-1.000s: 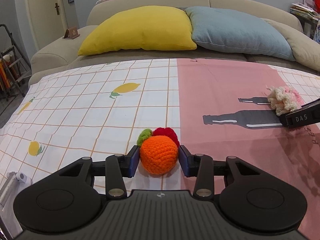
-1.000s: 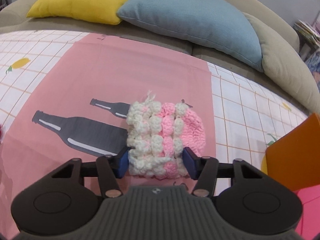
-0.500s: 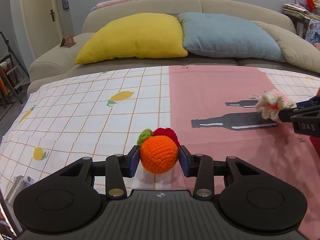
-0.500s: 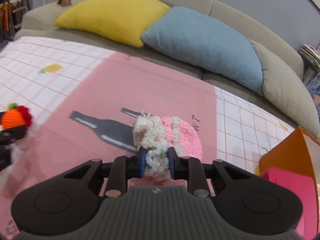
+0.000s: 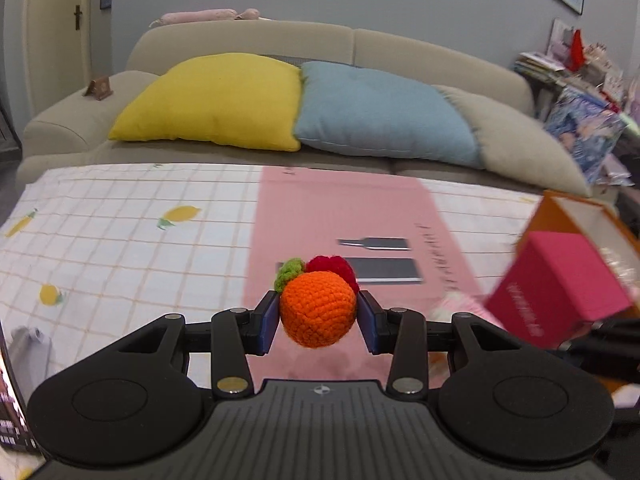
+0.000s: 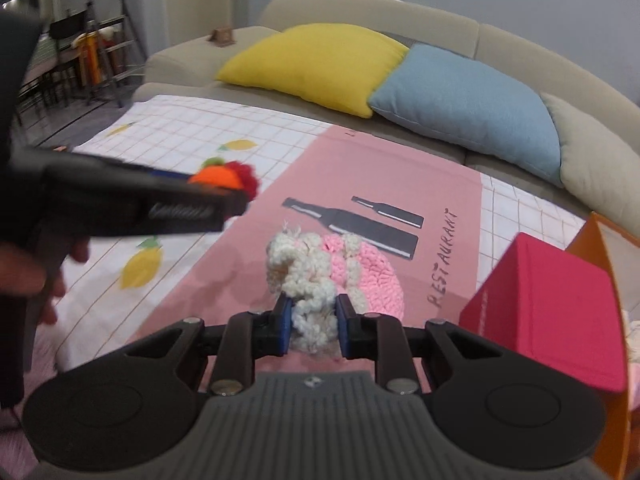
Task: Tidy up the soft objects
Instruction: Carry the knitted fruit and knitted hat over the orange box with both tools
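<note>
Right wrist: crocheted hat between claw pads.

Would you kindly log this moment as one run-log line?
left gripper: shut on orange crochet fruit | right gripper: shut on pink-and-white crochet piece | both lifted | orange box: at right

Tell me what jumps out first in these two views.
A round orange crocheted ball with green and red tufts sits clamped in the left gripper above the pink tablecloth panel. The right gripper pinches a fluffy cream-and-pink crocheted piece beside a magenta box.
</note>
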